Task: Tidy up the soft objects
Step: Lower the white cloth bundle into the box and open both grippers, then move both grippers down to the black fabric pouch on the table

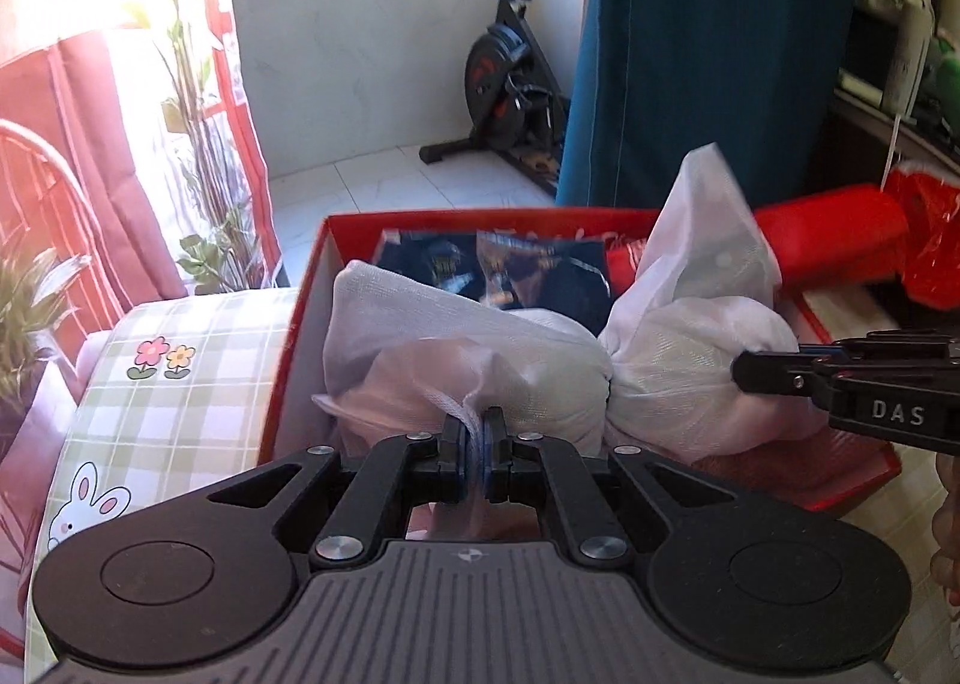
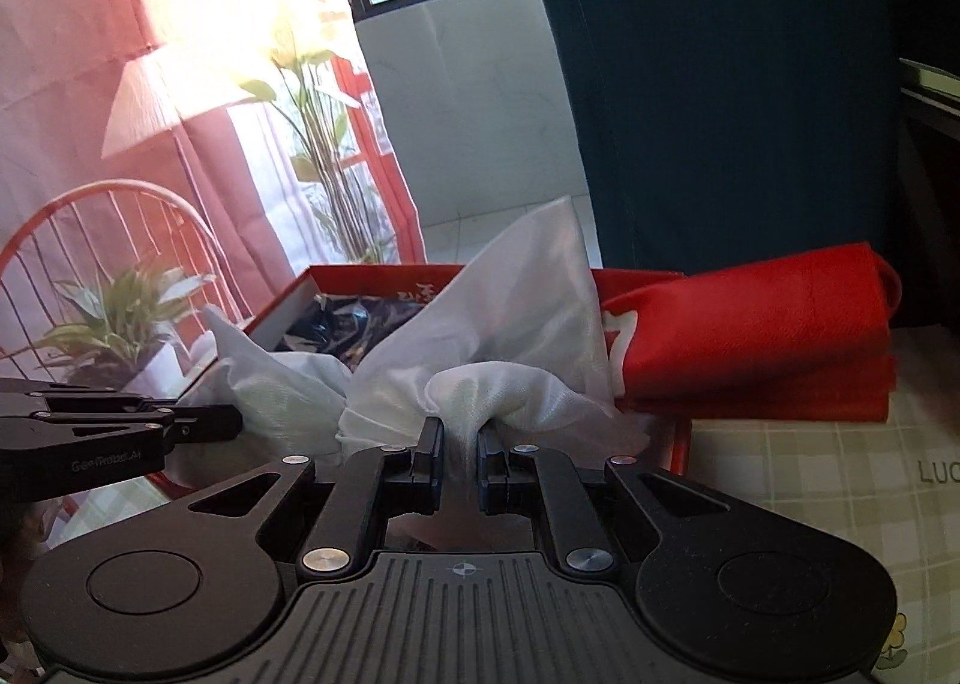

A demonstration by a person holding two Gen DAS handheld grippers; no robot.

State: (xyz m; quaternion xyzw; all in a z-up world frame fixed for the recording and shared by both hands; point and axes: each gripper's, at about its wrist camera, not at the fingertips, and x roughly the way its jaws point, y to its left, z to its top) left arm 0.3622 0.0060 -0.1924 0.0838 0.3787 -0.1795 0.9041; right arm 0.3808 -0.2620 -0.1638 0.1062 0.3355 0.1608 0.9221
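You had both the left gripper [image 1: 477,432] and right gripper [image 2: 461,444] clamped on the white gauzy cloth bundle [image 1: 480,348], held over the red cardboard box [image 1: 300,324]; lowering it in remained.

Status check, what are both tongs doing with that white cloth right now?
Left tongs shut on white cloth. Right tongs shut on its other side. Cloth over the open red box. Dark packet already inside.
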